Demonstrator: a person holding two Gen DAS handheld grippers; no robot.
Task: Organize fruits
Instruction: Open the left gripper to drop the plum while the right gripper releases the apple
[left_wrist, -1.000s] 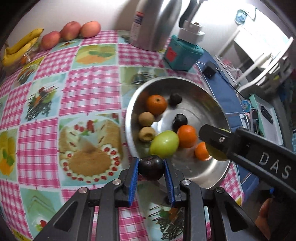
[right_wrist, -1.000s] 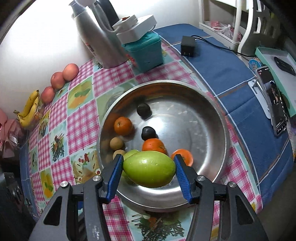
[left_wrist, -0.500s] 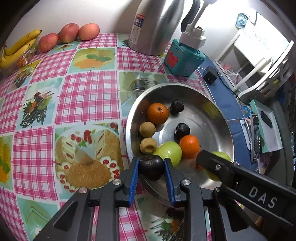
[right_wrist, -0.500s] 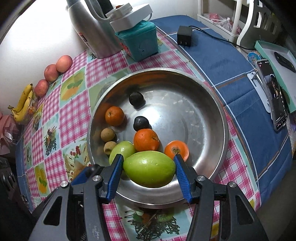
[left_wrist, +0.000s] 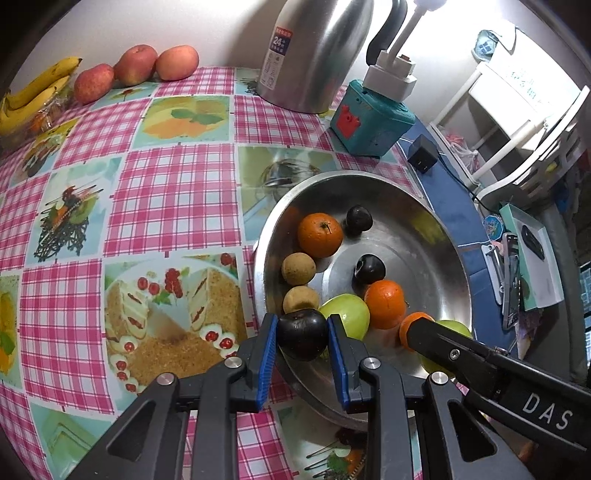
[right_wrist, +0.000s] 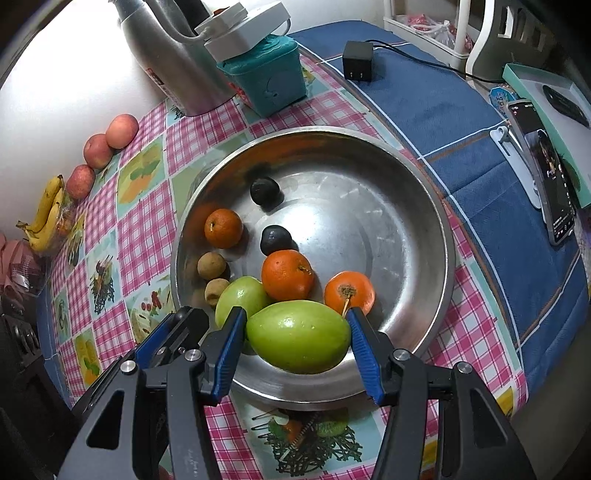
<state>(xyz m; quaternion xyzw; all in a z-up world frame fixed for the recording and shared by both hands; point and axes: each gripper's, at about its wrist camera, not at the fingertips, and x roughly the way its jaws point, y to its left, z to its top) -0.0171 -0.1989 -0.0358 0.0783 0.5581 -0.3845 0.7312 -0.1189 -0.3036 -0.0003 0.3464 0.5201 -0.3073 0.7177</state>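
The desk (right_wrist: 147, 229) wears a pink checked cloth printed with food pictures, and a blue cloth (right_wrist: 461, 122) covers the part beyond it. A wide steel bowl (right_wrist: 413, 206) stands on the checked cloth at the seam between the two. Behind the bowl stand a steel thermos (left_wrist: 314, 55) and, just beside that, a teal box (left_wrist: 369, 122). A black charger (right_wrist: 357, 66) lies on the blue cloth near the box. Well apart from the bowl, along the wall, three apples (left_wrist: 133, 70) sit in a row with bananas (left_wrist: 33, 92) at the end.
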